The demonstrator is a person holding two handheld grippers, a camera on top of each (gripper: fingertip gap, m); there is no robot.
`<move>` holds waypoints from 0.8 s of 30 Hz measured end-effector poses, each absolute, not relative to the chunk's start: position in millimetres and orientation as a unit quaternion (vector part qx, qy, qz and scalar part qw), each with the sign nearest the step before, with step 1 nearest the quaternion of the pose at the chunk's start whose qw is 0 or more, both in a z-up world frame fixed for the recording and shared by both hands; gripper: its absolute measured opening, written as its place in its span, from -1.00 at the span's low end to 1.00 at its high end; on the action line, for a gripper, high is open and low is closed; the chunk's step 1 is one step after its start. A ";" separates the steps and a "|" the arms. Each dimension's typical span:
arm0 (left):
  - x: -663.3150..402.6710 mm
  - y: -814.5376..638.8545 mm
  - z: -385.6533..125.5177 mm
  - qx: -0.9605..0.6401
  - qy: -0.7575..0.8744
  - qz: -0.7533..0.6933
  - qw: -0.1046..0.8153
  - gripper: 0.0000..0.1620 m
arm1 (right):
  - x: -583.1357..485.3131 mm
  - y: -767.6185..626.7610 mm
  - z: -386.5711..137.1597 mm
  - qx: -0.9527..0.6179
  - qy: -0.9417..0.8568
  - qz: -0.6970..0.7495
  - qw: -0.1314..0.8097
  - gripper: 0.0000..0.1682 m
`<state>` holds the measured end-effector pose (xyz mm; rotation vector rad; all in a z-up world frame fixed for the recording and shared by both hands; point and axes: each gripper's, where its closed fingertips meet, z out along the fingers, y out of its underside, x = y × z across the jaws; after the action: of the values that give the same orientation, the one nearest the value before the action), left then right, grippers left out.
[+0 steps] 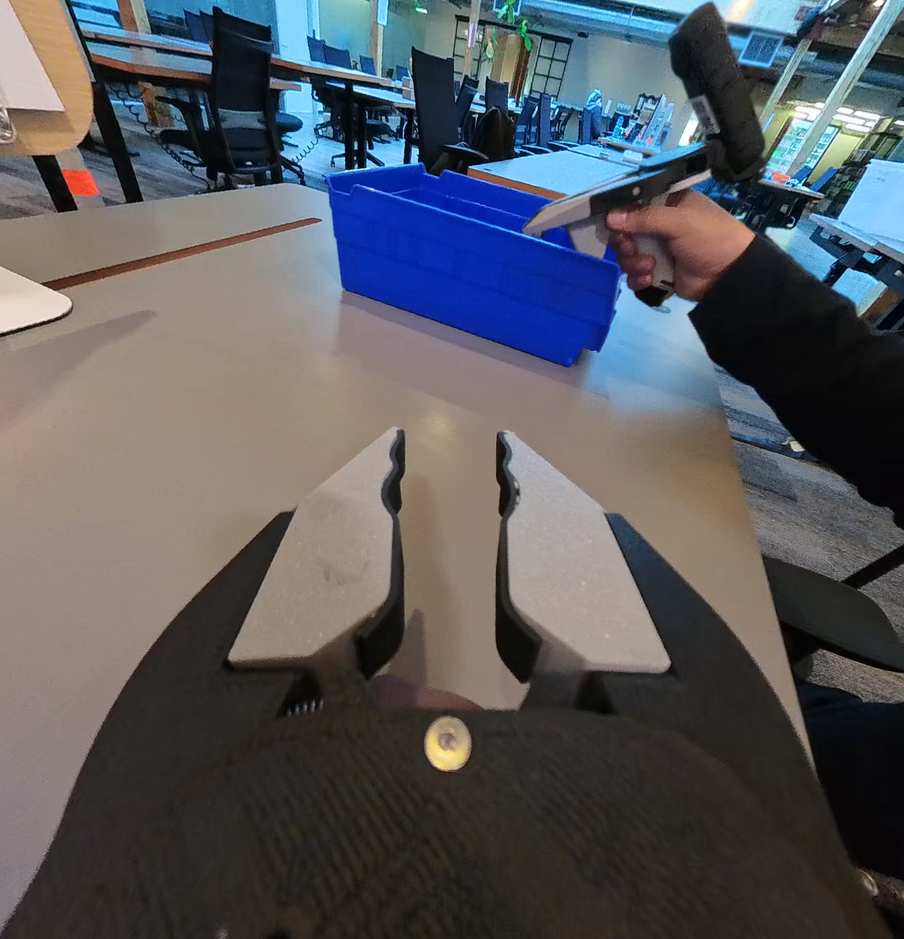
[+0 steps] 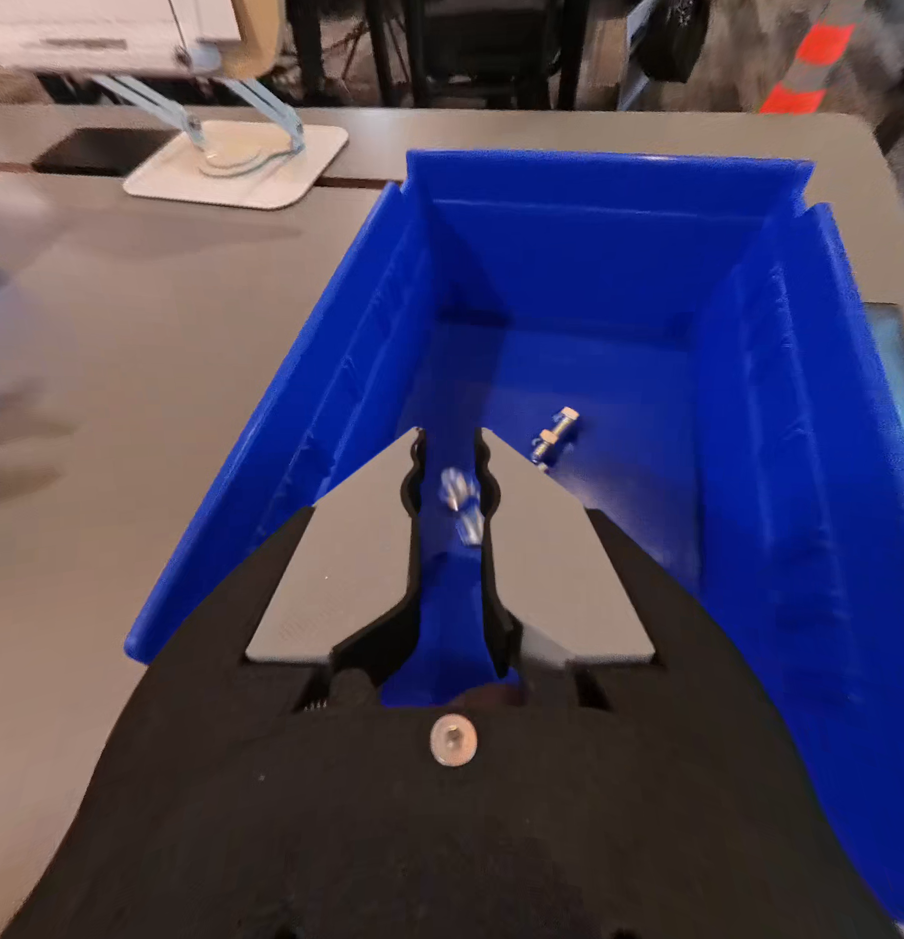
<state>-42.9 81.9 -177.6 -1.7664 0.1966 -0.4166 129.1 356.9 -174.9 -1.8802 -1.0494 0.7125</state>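
My left gripper (image 1: 450, 442) is open and empty, low over the grey table (image 1: 185, 406). A blue plastic bin (image 1: 465, 264) stands ahead of it. The right gripper (image 1: 534, 226), held in a person's hand (image 1: 684, 244), points down over the bin's right end. In the right wrist view my right gripper (image 2: 450, 432) is over the bin (image 2: 592, 254), jaws apart and gripping nothing. A blurred silver bolt (image 2: 460, 503) shows in the gap between the fingers, inside the bin; whether it lies on the floor or is in the air I cannot tell. A second bolt with a nut (image 2: 554, 437) lies on the bin floor just to the right.
A white monitor stand base (image 2: 236, 162) sits on the table left of the bin, and its corner shows in the left wrist view (image 1: 13, 305). The table's right edge runs close by, with a black chair (image 1: 841, 625) beyond it. Desks and office chairs stand behind. Spacing between my two grippers at the tips: around 35 centimeters.
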 end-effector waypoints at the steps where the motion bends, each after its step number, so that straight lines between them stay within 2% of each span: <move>1: -43.9 82.1 -179.1 -0.767 0.083 -0.182 0.609 -0.59 | 128.0 355.3 -172.6 -0.749 -0.414 0.298 0.424 -0.76; 7: -45.3 82.1 -181.3 -0.770 0.082 -0.179 0.607 -0.59 | 138.7 345.7 -101.5 -0.692 -0.384 0.339 0.508 -0.70; 10: -49.0 81.6 -182.7 -0.773 0.084 -0.164 0.608 -0.58 | 148.9 328.4 -85.1 -0.666 -0.385 0.353 0.532 -0.60; 14: -47.9 68.5 -182.1 -0.775 0.065 -0.173 0.605 -0.53 | 175.3 310.1 -92.5 -0.646 -0.394 0.348 0.553 -0.50; 18: -30.4 27.2 -160.3 -0.749 0.036 -0.171 0.639 -0.50 | 205.5 290.0 -109.0 -0.627 -0.399 0.372 0.556 -0.48; 24: -67.7 -39.2 -139.4 -0.770 -0.059 0.024 0.634 -0.48 | 200.5 253.8 -133.9 -0.618 -0.419 0.422 0.515 -0.36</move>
<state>-67.7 -39.2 -139.4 -1.7615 -0.1339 0.0551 200.5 253.8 -133.9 -1.4836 -1.0061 1.0131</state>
